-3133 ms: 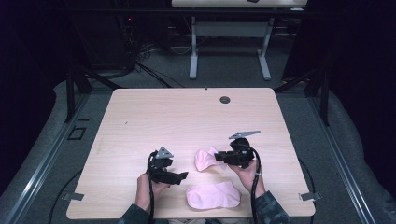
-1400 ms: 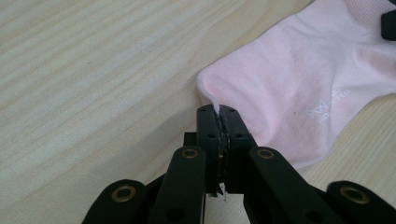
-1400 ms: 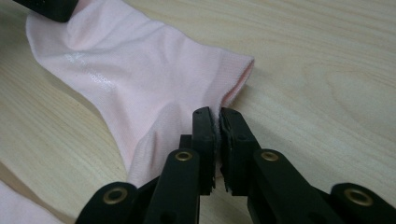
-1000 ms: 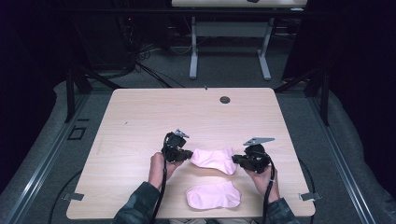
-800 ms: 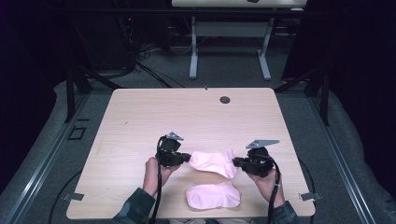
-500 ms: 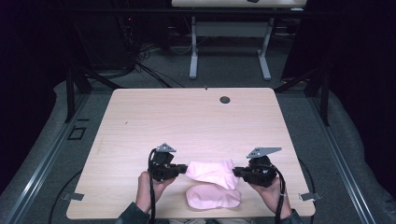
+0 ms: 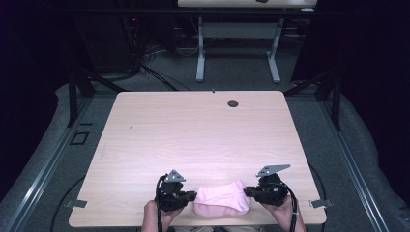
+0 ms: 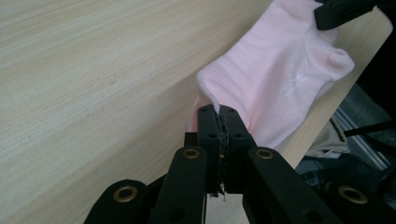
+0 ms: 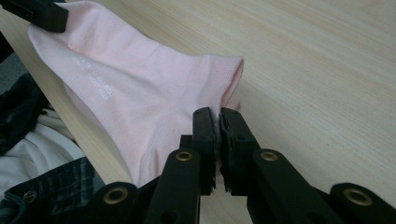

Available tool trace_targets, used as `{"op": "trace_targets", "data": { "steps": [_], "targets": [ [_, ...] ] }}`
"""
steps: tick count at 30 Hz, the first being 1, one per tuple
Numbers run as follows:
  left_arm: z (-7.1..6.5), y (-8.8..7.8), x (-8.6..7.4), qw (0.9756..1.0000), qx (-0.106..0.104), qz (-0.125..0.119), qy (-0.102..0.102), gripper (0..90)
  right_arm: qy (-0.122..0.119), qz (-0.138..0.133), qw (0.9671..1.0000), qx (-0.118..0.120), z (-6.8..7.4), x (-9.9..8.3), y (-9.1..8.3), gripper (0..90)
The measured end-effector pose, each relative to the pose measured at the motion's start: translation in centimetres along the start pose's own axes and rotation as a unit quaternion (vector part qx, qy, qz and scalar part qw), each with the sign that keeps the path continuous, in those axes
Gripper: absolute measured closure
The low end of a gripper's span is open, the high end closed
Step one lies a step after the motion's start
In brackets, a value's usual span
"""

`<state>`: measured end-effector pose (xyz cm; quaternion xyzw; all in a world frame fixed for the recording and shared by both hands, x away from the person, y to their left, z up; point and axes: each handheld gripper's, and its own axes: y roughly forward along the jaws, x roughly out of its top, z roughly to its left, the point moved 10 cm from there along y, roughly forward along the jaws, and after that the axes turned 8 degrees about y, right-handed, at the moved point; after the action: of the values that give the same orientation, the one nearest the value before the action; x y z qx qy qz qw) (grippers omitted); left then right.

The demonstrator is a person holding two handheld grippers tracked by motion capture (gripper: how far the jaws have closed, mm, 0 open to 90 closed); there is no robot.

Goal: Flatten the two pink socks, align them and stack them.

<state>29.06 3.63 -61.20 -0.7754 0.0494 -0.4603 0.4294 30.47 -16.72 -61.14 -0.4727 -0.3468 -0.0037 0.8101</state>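
Pink sock stretched between left gripper and right gripper, both pinched tight on its ends, near table edge. Likely to slip free or slide off if pulled harder.

Second pink sock — largely hidden beneath the top one, near the table's front edge

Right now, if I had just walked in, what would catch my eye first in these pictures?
A pink sock held at the near edge of the pale wooden table, pinched at one end by the left gripper and at the other by the right gripper. In the left gripper view, the black fingers are closed tight on the fabric's edge. Farther off, a small dark round thing sits near the table's far edge.
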Motion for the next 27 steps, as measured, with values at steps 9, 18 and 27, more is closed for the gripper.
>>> {"op": "trace_targets", "data": {
  "steps": [9, 18, 27],
  "targets": [
    [0.0, 0.7, -1.5, 0.9991, 0.020, 0.030, 0.023, 88.4, -0.014, 0.030, 0.9994, -0.007, -0.2, -1.4, 1.8, 84.5],
    [0.7, 1.4, -2.3, 0.9972, 0.039, 0.046, 0.045, 88.0, -0.022, 0.032, 0.9990, -0.020, 0.1, -1.9, 2.5, 83.7],
    [1.8, 0.9, -2.0, 0.9978, 0.040, 0.029, 0.043, 59.7, -0.019, 0.021, 0.9992, -0.027, 0.0, -1.9, 2.1, 69.2]
  ]
}}
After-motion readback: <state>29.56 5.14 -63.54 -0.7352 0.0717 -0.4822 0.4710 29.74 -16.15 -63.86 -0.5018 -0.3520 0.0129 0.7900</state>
